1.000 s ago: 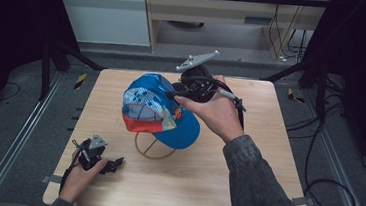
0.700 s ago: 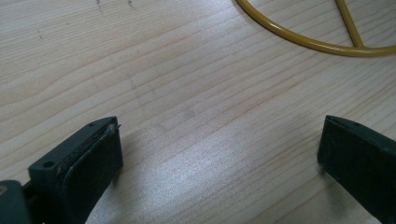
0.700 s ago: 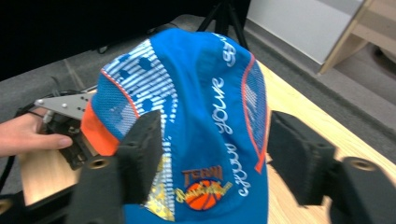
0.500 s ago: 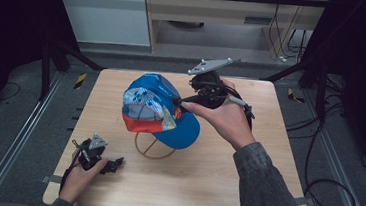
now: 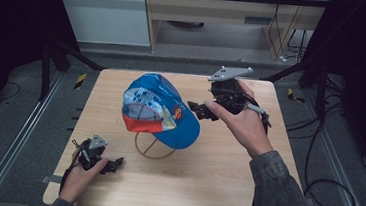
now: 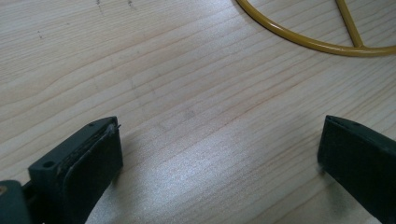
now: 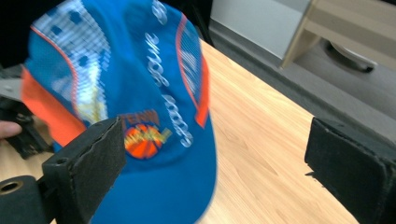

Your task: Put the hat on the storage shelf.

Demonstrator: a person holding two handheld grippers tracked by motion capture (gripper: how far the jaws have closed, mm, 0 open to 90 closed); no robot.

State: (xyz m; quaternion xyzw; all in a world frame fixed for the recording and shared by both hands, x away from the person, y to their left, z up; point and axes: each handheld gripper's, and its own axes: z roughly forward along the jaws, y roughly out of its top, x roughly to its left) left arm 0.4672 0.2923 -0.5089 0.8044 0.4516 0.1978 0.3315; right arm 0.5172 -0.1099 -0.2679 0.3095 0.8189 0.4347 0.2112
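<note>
Nearest us, our left gripper (image 5: 113,164) rests on the counter (image 5: 214,186) in front of the wire stand (image 5: 153,148), jaws wide and empty. The blue cap (image 5: 160,108) sits on that stand, so hanging it seems done. To its right, our right gripper (image 5: 196,106) has just opened its jaws, nothing between them; only withdrawing seems left. The cap's lettering is too blurred to read.
</note>
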